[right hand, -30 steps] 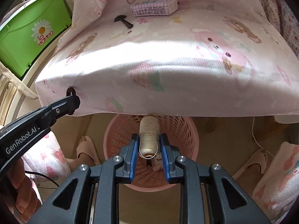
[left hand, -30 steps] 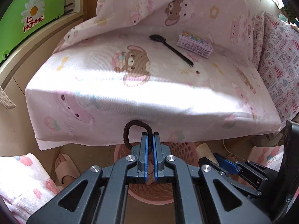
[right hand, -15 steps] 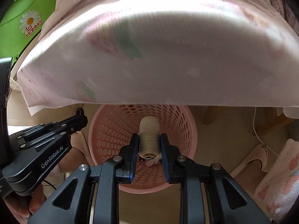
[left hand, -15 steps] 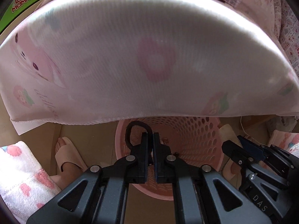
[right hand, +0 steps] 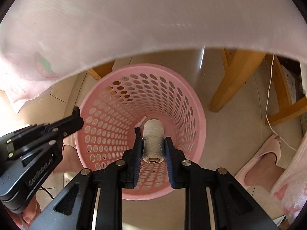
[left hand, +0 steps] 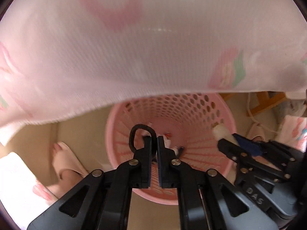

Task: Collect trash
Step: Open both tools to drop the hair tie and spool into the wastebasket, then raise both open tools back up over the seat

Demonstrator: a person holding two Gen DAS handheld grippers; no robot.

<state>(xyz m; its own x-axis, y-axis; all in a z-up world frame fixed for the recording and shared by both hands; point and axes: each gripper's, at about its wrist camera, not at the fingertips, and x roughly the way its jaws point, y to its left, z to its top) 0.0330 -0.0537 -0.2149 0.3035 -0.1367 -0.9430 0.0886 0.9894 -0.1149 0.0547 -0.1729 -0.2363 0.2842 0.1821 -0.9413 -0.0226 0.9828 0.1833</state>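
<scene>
hovering both claws over the pink basket [right hand: 199, 115], each loaded: left claw [left hand: 155, 143] pinched nearly shut on a black hair tie [left hand: 134, 134], the loop sticking out above and left of the tips; right claw [right hand: 152, 143] narrowed on a spool of pale thread [right hand: 153, 140], pads pressing its sides, spool axis pointing down into the basket. both items sit over the basket mouth, not in it yet; a few small scraps lie at the basket bottom, too small to name. risks, my read: hair tie is light and stretchy, could snag on a tip and cling when the left claw opens, or spring off toward the basket's near-left rim and land on the floor by the slipper [left hand: 63, 159]. spool is round and heavier, may bounce off the perforated wall or tip the basket if released off-centre. the two claws are near each other over the basket, so a clash is possible. pink cloth [right hand: 134, 19] hangs just above the basket's far rim and could catch a claw on lift-out.
</scene>
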